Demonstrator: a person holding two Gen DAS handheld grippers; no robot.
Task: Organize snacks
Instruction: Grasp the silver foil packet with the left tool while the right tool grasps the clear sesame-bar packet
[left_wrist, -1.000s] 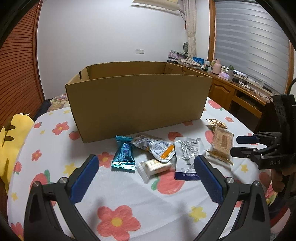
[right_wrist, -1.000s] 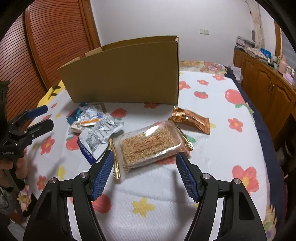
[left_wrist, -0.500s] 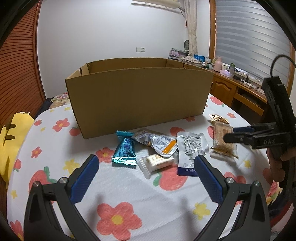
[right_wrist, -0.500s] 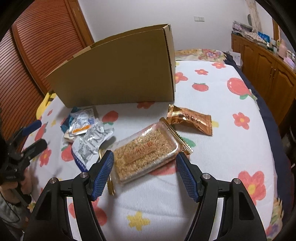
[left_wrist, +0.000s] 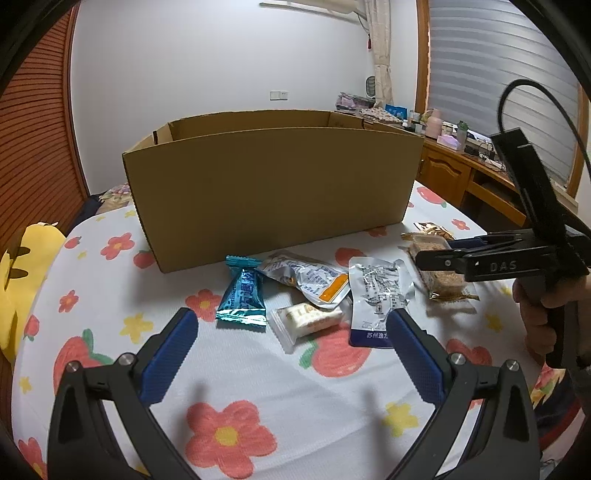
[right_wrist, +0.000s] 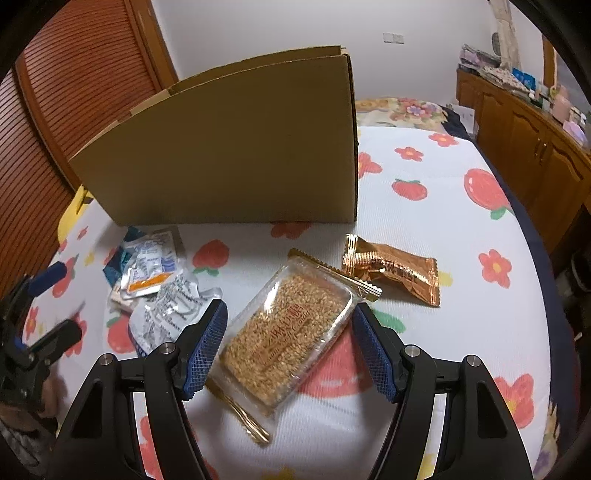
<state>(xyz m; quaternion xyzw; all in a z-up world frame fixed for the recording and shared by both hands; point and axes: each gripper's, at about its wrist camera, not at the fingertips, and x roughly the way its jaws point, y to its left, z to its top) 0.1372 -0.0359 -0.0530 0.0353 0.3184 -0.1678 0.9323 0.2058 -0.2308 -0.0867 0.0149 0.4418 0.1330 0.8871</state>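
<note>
Now right gripper (right_wrist: 288, 345) open, closer astride sesame bar (right_wrist: 286, 332) | left gripper (left_wrist: 291, 354) open, unmoved

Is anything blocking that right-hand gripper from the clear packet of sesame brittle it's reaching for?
Nothing visible does. The right gripper is open and straddles the clear sesame-brittle packet, pads apart from it. The copper foil packet lies beside it, out of the way.

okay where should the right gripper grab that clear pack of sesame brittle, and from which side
Grip the sesame brittle pack across its two long edges at mid-length, coming down from above. It lies flat and slanted, and the open right gripper already straddles that narrower width.
</note>
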